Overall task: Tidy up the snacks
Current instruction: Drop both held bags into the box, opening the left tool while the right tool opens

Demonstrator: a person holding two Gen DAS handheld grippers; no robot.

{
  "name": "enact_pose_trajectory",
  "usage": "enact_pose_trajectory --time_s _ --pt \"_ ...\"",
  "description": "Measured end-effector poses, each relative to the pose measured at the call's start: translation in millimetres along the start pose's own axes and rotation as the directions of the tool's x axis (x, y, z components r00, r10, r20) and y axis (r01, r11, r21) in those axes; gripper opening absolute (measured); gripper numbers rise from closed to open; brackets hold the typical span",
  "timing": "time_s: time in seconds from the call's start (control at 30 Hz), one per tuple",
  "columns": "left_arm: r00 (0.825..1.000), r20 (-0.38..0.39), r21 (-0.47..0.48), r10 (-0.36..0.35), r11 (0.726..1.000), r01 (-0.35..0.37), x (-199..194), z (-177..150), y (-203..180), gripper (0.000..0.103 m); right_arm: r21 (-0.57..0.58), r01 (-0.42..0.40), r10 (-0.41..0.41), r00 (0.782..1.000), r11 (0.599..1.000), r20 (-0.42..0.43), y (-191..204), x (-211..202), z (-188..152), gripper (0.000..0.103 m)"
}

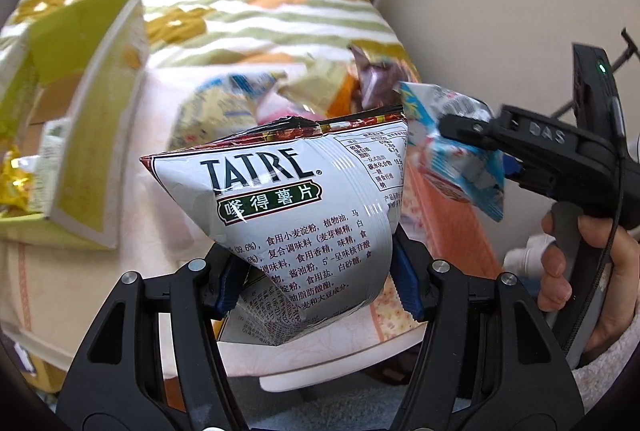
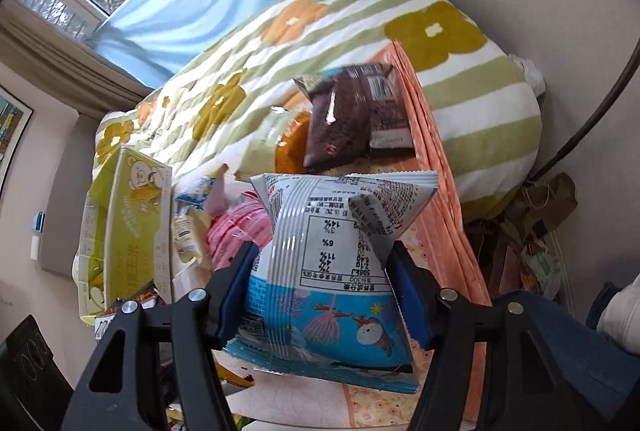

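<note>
Silvery chip bag [image 1: 296,227] pinched in the left gripper [image 1: 316,283], blue snack packet [image 2: 332,271] clamped in the right gripper [image 2: 320,295], both aloft over the bed's snack pile [image 2: 280,151]: mid-carry, probably bound next for the green box [image 1: 100,119], needing aim and release.

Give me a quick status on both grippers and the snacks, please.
Left gripper shut on TATRE chip bag. Right gripper shut on blue-white snack bag. Green box open, unobstructed.

Both wrist views look close along their tongs toward the shared flowered blanket [image 1: 248,15] and green box [image 2: 128,227].
</note>
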State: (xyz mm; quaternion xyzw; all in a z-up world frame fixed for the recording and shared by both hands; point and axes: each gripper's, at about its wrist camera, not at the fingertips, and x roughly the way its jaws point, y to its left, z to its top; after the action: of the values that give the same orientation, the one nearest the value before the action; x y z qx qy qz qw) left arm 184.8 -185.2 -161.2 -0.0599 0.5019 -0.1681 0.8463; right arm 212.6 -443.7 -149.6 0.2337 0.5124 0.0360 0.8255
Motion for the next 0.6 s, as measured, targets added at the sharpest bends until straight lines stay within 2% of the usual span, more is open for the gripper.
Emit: enact_pose_trajectory --time_s 0.13,0.33,0.47,0.6 --pt "0.997 0.078 -0.033 0.003 0.999 0.0 -31.6 10.9 11.2 0.059 -0.082 -0.025 0.029 0.999 0.996 0.044 17.3 -23.3 4.0 0.061" --pt "0.981 0.192 -0.07 0.031 0.997 -0.018 -81.4 38.1 45.3 0.059 -0.168 -0.056 0.074 0.992 0.984 0.101 51.5 -46.2 12.1 0.061" --pt "0.97 0.237 -0.081 0.055 0.996 -0.037 -104.4 60.2 76.7 0.059 -0.235 -0.071 0.103 0.987 0.969 0.123 91.7 -49.4 20.0 0.061" --pt "0.966 0.249 -0.094 0.065 0.995 -0.042 -117.1 82.6 118.2 0.059 -0.289 -0.087 0.132 0.982 0.953 0.138 139.2 -41.4 24.7 0.061"
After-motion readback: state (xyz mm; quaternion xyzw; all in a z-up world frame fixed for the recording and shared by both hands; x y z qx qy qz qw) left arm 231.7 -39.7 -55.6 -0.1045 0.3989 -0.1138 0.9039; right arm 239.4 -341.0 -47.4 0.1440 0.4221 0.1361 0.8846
